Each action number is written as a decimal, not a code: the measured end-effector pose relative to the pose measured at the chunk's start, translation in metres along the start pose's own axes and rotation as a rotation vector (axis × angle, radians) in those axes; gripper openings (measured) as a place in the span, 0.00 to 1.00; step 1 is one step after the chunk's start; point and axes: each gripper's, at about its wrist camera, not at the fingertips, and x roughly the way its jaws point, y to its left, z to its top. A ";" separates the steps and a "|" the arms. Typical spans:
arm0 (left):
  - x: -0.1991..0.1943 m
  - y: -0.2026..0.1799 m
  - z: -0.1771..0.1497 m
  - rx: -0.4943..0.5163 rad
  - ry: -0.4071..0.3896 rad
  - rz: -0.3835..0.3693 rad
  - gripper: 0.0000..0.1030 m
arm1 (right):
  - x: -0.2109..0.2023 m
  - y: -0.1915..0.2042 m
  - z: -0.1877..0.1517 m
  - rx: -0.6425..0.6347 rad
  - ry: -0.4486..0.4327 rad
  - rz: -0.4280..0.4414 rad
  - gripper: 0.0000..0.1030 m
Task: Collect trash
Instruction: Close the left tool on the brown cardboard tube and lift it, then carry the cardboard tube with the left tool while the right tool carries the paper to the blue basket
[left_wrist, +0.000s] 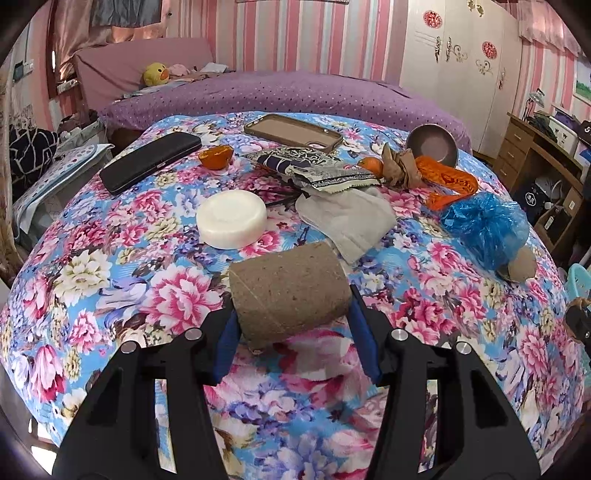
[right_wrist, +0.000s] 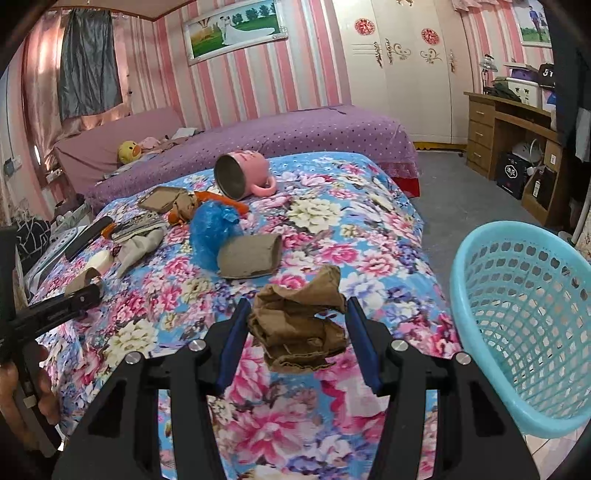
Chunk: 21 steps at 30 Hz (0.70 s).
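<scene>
- Cardboard tube (left_wrist: 290, 291): brown, on its side, clamped between the left jaws, near the cover's front edge.
- Crumpled brown paper (right_wrist: 299, 332): wadded, gripped in the right jaws above the cover.
- Basket (right_wrist: 524, 325): turquoise, perforated, tilted, off the cover's right edge.

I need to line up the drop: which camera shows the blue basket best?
The right wrist view: the blue basket fills its right side, tilted, open mouth and mesh wall clear. The left wrist view shows only a sliver of its rim at the right edge.
</scene>
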 end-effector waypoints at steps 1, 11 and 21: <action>-0.002 -0.001 -0.001 0.001 -0.003 -0.003 0.51 | 0.000 -0.002 0.001 0.003 -0.002 -0.003 0.52; -0.037 -0.027 -0.002 0.022 -0.080 -0.028 0.51 | -0.013 -0.019 0.009 -0.020 -0.043 -0.041 0.52; -0.069 -0.100 0.002 0.098 -0.153 -0.154 0.51 | -0.047 -0.120 0.025 0.046 -0.080 -0.097 0.52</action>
